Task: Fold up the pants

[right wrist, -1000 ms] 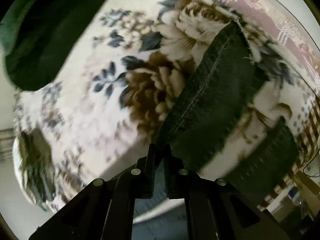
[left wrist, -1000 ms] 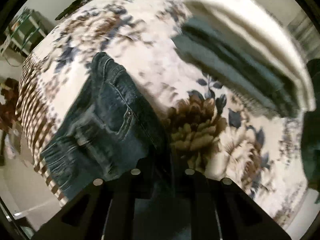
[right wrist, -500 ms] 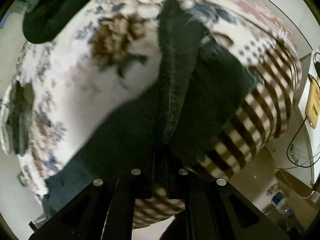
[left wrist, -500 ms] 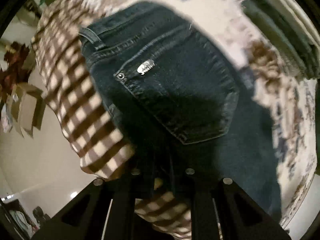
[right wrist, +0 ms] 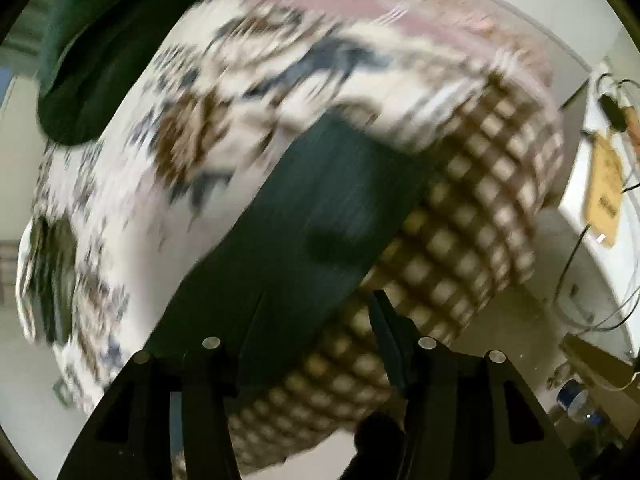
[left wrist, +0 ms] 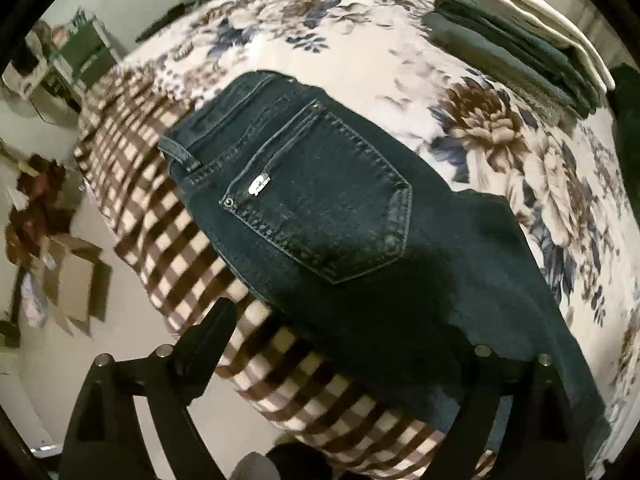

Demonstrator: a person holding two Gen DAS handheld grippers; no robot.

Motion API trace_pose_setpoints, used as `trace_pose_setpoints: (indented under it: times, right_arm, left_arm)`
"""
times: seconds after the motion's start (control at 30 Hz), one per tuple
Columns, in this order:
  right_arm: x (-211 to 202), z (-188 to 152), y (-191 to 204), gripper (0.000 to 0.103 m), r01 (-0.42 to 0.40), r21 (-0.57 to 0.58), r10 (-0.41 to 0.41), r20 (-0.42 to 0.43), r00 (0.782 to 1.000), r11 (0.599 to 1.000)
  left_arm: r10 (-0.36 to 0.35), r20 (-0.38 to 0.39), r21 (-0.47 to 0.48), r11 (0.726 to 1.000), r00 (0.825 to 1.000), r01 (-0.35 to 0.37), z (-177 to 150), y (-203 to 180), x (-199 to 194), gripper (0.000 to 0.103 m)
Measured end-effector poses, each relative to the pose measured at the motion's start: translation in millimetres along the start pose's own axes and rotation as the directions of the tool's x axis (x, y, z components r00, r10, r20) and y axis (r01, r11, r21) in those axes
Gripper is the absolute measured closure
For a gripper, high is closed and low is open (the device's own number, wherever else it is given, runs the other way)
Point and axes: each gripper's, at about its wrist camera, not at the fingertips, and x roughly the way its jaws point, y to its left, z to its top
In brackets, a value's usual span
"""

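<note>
Dark blue jeans point(left wrist: 320, 216) lie flat on the bed, back pocket up, waistband toward the checked edge of the bedspread. My left gripper point(left wrist: 340, 344) is open, its fingers spread wide just in front of the jeans' near edge, holding nothing. In the blurred right wrist view the jeans' leg point(right wrist: 304, 240) lies across the floral cover and reaches the checked edge. My right gripper point(right wrist: 296, 336) is open and empty above the leg's near end.
A floral bedspread point(left wrist: 500, 128) with a brown checked border point(left wrist: 160, 240) covers the bed. A stack of folded clothes point(left wrist: 520, 40) sits at the far right. A dark green garment point(right wrist: 92, 52) lies at the far left. Boxes and clutter stand on the floor point(left wrist: 72, 280).
Both grippers have let go of the jeans and opened wide. The jeans now lie folded flat on the bed. Both grippers have drawn back toward the bed's edge.
</note>
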Motion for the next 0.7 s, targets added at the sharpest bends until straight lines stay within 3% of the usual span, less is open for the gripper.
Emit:
trace_pose_setpoints:
  times: [0.13,0.2,0.23,0.27,0.37,0.47,0.53,0.63,0.67,0.7]
  right_arm:
    - [25,40,-16,0.048,0.086,0.011,-0.086,0.023,0.996,0.996]
    - [51,51,-18,0.05,0.096,-0.006,-0.096,-0.026,0.995,0.995]
    - [62,52,-17,0.056,0.106,-0.007,-0.106,-0.061,0.993,0.994]
    - [69,54,-14,0.087,0.095,-0.022,-0.097,-0.08,0.992,0.995]
    - [62,54,-6,0.095,0.097,-0.119,-0.101,-0.028,0.995,0.988]
    - [39,59,-20,0.102,0.161,-0.106,-0.155,0.061,0.986,0.981]
    - [40,64,-31,0.102,0.182,-0.098,-0.178,0.051,0.983,0.978]
    - [60,70,-32,0.1,0.211,-0.156,-0.227,-0.093,0.969,0.965]
    - [57,71,-27,0.094,0.215,-0.171,-0.234,-0.102,0.967,0.962]
    - [49,72,-17,0.079,0.217,-0.189,-0.239,-0.104,0.965,0.958]
  left_arm:
    - [0.036,0.023,0.024,0.999,0.999,-0.037,-11,-12,-10,0.014]
    - [0.061,0.022,0.036,0.997,0.998,-0.061,-17,-23,-13,0.014]
    - [0.069,0.016,0.036,0.997,0.997,-0.07,-20,-26,-13,0.014]
    - [0.078,0.013,0.035,0.996,0.997,-0.078,-25,-29,-15,0.014]
    - [0.103,0.018,0.042,0.994,0.994,-0.104,-33,-38,-19,0.014]
    - [0.118,0.005,0.021,0.993,0.993,-0.118,-32,-37,-16,0.014]
    - [0.114,-0.007,-0.002,0.993,0.993,-0.114,-27,-30,-11,0.014]
    - [0.121,-0.005,-0.017,0.992,0.993,-0.121,-13,-19,-5,0.014]
    - [0.126,-0.005,-0.023,0.992,0.992,-0.126,-9,-15,-3,0.014]
    - [0.133,-0.007,-0.029,0.991,0.991,-0.133,-2,-9,-1,0.014]
